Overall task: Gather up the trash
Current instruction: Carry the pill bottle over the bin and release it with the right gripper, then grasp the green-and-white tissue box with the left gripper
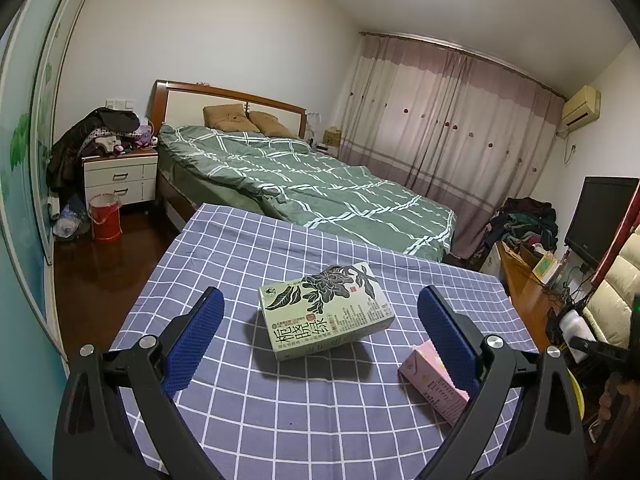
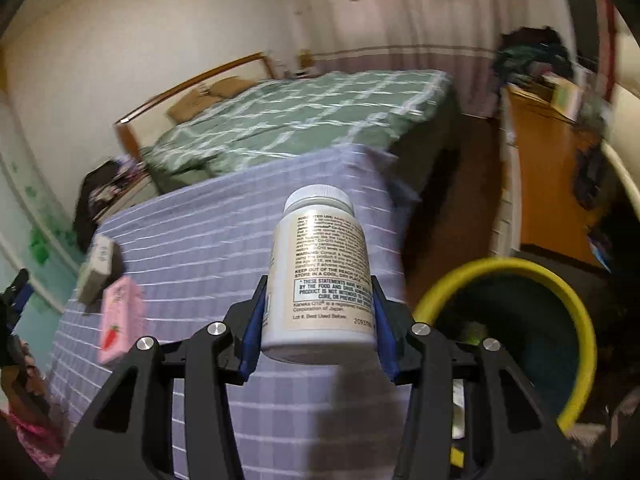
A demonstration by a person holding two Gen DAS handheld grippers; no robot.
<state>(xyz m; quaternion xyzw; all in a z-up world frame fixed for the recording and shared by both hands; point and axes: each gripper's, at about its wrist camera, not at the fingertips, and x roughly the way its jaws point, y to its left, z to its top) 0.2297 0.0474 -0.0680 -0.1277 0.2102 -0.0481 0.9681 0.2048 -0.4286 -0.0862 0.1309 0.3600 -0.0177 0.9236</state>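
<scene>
Now my right gripper [image 2: 320, 320] squeezes a white pill bottle [image 2: 320, 276]; the yellow-rimmed bin [image 2: 576, 312] sits at three o'clock. My left gripper [image 1: 320, 336] is spread wide around the green box [image 1: 326, 310].

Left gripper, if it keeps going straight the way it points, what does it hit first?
Most likely the green tea box, lying on the checked tablecloth centred between the open jaws; depth is hard to judge.
</scene>
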